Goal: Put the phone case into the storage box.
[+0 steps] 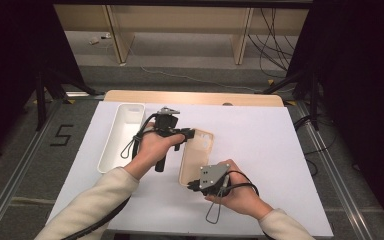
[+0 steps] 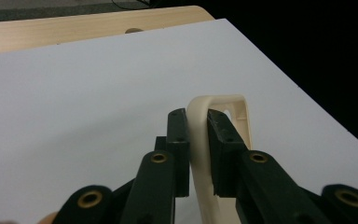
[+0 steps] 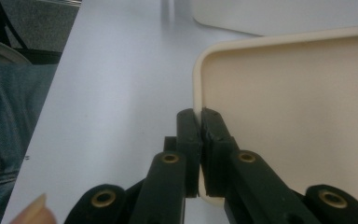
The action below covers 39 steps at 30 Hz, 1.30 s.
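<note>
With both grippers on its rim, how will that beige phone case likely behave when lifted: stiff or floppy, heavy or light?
The beige phone case is a thin open shell, so probably light. Pinched only at its rim by the left gripper and right gripper, it may flex or twist. Its smooth surface could slip.

The counter (image 1: pixel 260 135) has lots of bare white room on the right side of the high view and along the bottom. In the middle lies a tan case (image 1: pixel 195 160), with both hands at it. A long white tray (image 1: pixel 111 150) stands in the way at the left. Between tray and case the gap is small.
</note>
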Each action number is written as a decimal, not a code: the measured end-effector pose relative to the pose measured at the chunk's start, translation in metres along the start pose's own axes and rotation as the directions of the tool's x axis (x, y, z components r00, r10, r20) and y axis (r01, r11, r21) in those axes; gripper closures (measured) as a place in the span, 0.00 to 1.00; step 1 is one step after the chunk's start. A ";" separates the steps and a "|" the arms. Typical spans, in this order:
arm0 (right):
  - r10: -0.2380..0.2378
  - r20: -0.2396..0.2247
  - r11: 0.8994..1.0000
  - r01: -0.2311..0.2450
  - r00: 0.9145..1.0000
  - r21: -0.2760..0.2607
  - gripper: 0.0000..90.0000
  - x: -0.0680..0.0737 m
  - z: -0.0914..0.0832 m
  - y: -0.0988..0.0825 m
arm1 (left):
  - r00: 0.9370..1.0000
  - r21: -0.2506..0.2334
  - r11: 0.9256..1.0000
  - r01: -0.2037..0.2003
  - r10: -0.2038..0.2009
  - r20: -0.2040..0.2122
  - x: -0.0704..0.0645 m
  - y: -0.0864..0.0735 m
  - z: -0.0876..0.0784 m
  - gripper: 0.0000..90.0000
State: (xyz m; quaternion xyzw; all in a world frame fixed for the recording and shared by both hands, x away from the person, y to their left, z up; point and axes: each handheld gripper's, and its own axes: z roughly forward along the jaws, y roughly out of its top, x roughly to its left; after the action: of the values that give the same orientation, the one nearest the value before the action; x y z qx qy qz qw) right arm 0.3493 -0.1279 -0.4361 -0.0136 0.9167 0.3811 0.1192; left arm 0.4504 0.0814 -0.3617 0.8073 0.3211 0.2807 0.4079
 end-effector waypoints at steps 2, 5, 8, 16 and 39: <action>0.007 0.006 1.000 -0.007 1.000 -0.002 0.98 0.000 0.000 0.000 | 1.000 -0.008 1.000 0.002 -0.002 0.000 -0.001 0.000 -0.001 0.90; 0.009 0.016 1.000 -0.009 1.000 0.003 0.98 0.000 0.001 -0.001 | 1.000 -0.015 1.000 0.003 -0.003 0.001 -0.002 0.001 -0.002 0.91; 0.012 0.021 1.000 -0.012 1.000 0.003 0.97 -0.001 0.001 -0.001 | 1.000 -0.026 1.000 0.002 -0.002 0.006 -0.002 0.001 -0.003 0.91; 0.080 0.081 0.996 -0.077 0.993 -0.044 0.75 -0.004 -0.005 -0.004 | 1.000 -0.072 0.997 0.011 -0.009 0.018 -0.005 0.000 -0.009 0.91; 0.343 0.260 0.918 -0.265 0.903 -0.294 0.32 -0.018 -0.038 -0.024 | 0.979 -0.158 0.978 0.136 -0.108 0.172 -0.012 -0.011 -0.029 0.91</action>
State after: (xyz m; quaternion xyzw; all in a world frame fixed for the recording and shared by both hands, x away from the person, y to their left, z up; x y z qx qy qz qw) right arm 0.3615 -0.1723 -0.4229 0.1749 0.8219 0.5057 0.1956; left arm 0.4185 0.0912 -0.3585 0.7688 0.3110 0.2146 0.5159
